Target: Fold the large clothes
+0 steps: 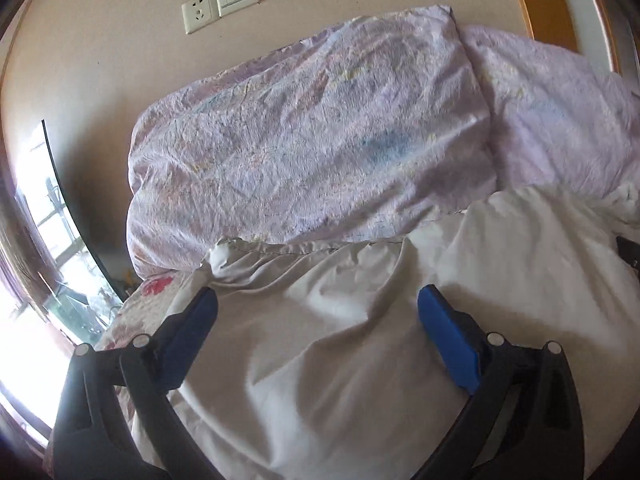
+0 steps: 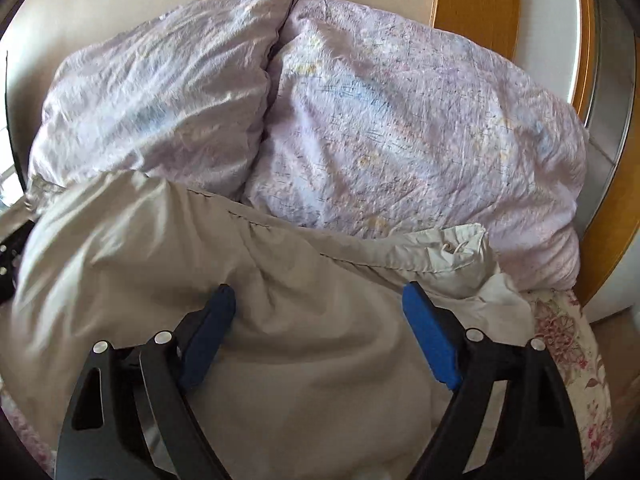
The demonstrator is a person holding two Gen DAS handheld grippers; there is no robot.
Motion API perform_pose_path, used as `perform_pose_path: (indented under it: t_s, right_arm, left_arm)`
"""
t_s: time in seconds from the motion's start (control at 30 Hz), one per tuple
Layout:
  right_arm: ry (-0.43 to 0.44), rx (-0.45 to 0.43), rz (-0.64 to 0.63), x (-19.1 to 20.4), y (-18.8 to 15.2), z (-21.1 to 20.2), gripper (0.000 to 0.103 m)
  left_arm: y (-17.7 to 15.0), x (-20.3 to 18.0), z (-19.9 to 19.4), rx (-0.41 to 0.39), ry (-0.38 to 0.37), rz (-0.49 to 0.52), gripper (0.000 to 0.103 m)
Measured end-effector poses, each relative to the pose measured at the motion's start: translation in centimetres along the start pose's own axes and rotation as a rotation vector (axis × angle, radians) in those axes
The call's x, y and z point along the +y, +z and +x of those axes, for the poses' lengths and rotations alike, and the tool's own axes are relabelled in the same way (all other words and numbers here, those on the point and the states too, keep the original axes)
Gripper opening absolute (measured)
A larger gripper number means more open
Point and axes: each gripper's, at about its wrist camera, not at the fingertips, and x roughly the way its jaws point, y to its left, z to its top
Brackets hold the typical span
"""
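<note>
A large cream-white garment [image 1: 320, 340] lies crumpled on the bed below two pillows; it also shows in the right wrist view [image 2: 280, 320]. Its stitched hem runs along the pillows, with a drawstring corner [image 2: 456, 252] at the right. My left gripper [image 1: 318, 300] is open, its blue pads spread wide just above the cloth near its left end. My right gripper [image 2: 318, 296] is open too, over the cloth near its right end. Neither holds anything. A dark bit of the other gripper shows at each view's edge.
Two lilac patterned pillows [image 1: 304, 140] [image 2: 420, 128] lean on the beige wall. A floral bedsheet [image 2: 576, 352] shows at the bed's edges. A wall socket and switch [image 1: 220, 2] sit above. A window [image 1: 52, 240] is at left, a wooden door frame [image 2: 476, 8] at right.
</note>
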Motion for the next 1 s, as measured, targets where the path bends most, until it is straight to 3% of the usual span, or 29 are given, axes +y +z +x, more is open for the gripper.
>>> perform_pose_path:
  t_s: [0.07, 0.2, 0.67, 0.93, 1.0]
  right_arm:
    - [-0.036, 0.020, 0.002, 0.1, -0.4, 1.7, 0.087]
    - [0.022, 0.099, 0.135, -1.6, -1.0, 4.9, 0.094]
    - [0.006, 0.198, 0.160, -1.6, -1.6, 8.6, 0.100]
    - [0.007, 0.288, 0.157, -2.3, -1.2, 8.8, 0.102]
    - [0.039, 0.286, 0.181, -3.6, -0.5, 7.1, 0.100]
  left_arm:
    - [0.2, 0.0, 1.7, 0.037, 0.018, -0.026, 0.100]
    - [0.0, 0.4, 5.7, 0.142, -0.026, -0.097, 0.101]
    - [-0.3, -1.5, 9.8, 0.192, -0.005, -0.081, 0.101]
    - [-0.1, -0.8, 8.9, 0.241, 0.027, -0.068, 0.101]
    - [0.4, 0.5, 6.8, 0.220, -0.016, -0.095, 0.101]
